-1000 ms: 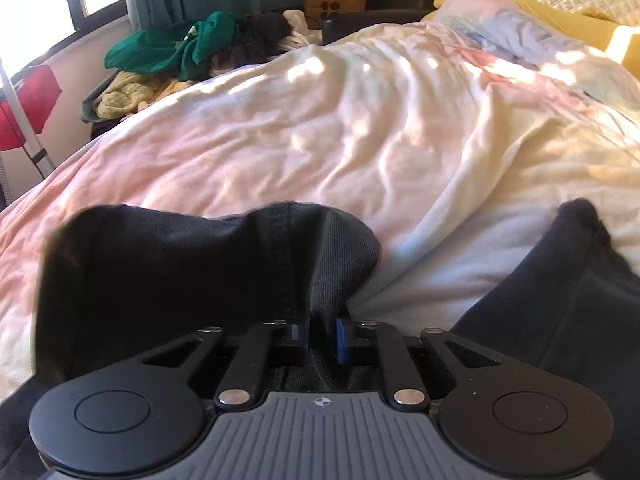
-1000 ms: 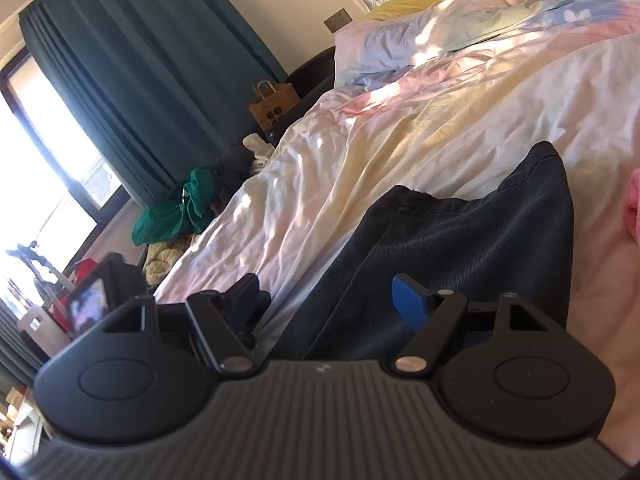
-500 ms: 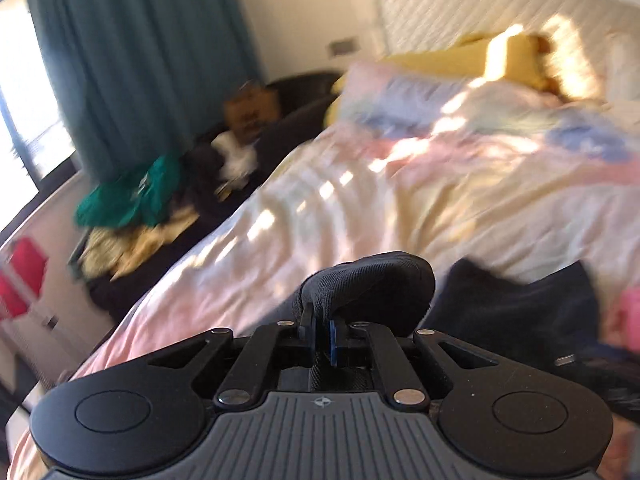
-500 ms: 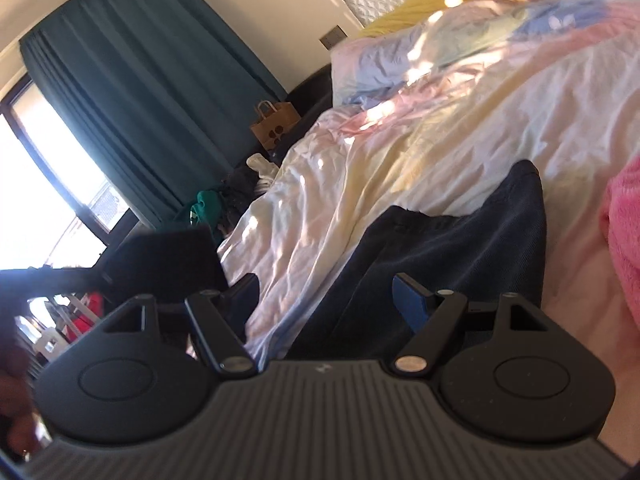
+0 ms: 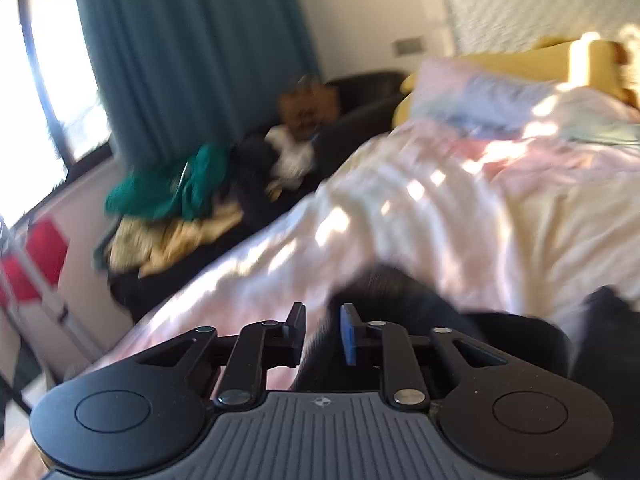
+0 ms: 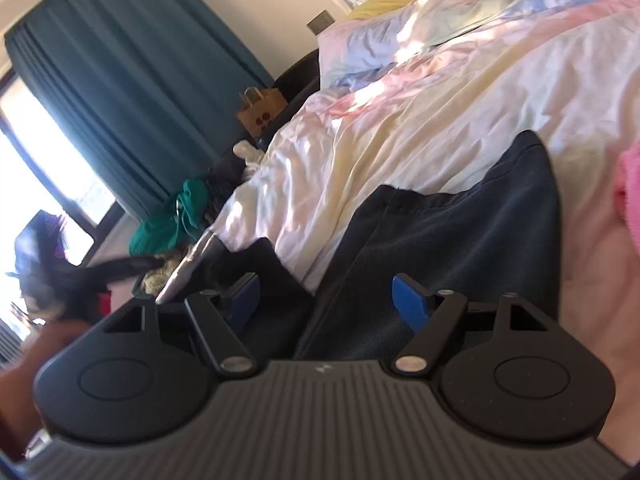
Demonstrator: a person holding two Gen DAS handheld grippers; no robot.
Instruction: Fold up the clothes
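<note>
A dark navy garment (image 6: 452, 248) lies spread on the bed's pale duvet (image 6: 420, 120), right in front of my right gripper (image 6: 326, 300), which is open and empty above its near edge. In the left wrist view, my left gripper (image 5: 322, 330) has its jaws a little apart, with blurred dark cloth (image 5: 400, 300) just beyond and between them. The view is motion-blurred, so I cannot see whether the pads still touch the cloth. The left gripper and hand also show blurred at the left edge of the right wrist view (image 6: 52, 280).
A pink cloth (image 6: 628, 196) lies on the bed at the right. A pile of green and yellow clothes (image 5: 172, 208) sits on a dark sofa beside the bed, with a paper bag (image 6: 260, 110). Teal curtains (image 5: 192, 60) and a window stand behind; pillows (image 5: 480, 92) lie at the headboard.
My left gripper was shut on the dark cloth and lifted it; now its jaws have parted and the cloth has dropped lower. The right gripper has stayed open over the garment.
</note>
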